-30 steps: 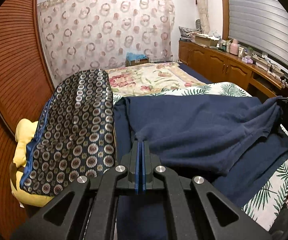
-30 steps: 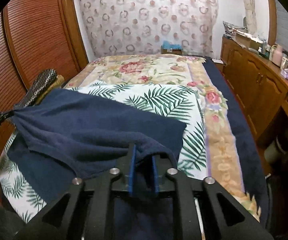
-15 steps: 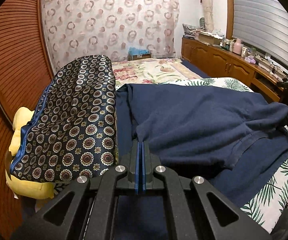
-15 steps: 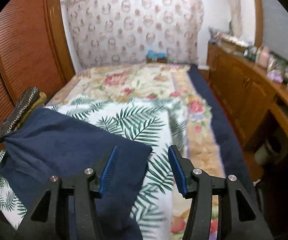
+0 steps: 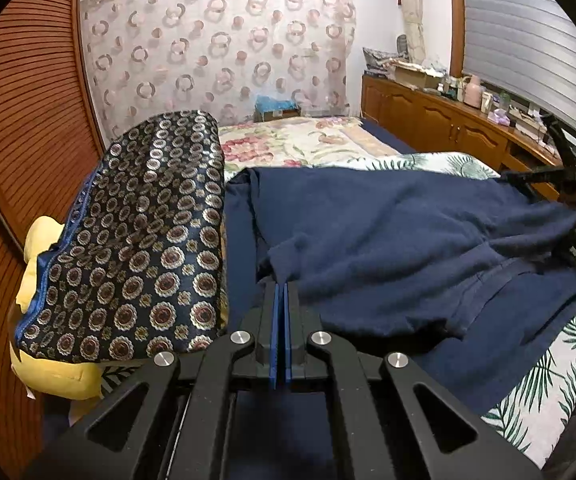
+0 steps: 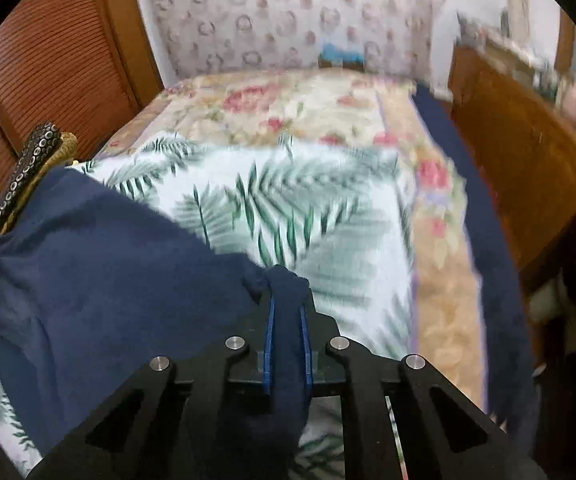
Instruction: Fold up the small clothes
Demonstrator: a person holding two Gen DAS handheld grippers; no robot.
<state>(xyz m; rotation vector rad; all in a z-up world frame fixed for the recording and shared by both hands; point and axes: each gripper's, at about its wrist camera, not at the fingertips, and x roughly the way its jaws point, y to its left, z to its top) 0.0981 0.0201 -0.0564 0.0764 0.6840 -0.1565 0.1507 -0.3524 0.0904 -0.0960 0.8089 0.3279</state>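
Observation:
A navy blue garment (image 5: 387, 240) lies spread and partly folded over itself on the palm-leaf bedspread (image 5: 547, 392). My left gripper (image 5: 281, 292) is shut on a fold of its near left edge. In the right wrist view the same navy garment (image 6: 100, 264) spreads to the left. My right gripper (image 6: 286, 308) is shut on a bunched corner of it, cloth filling the gap between the blue pads. The right gripper (image 5: 567, 176) also shows at the far right of the left wrist view.
A dark medallion-patterned cushion (image 5: 140, 248) rests on a yellow pillow (image 5: 56, 376) at the bed's left, next to the wooden louvred wardrobe (image 5: 12, 128). A wooden sideboard (image 5: 447, 128) with clutter runs along the right. Floral bedding (image 6: 288, 100) covers the far bed.
My right gripper was shut on the cloth, opened and let go half a second ago, and has now shut on a bunched corner again. My left gripper stayed shut and lowered slightly.

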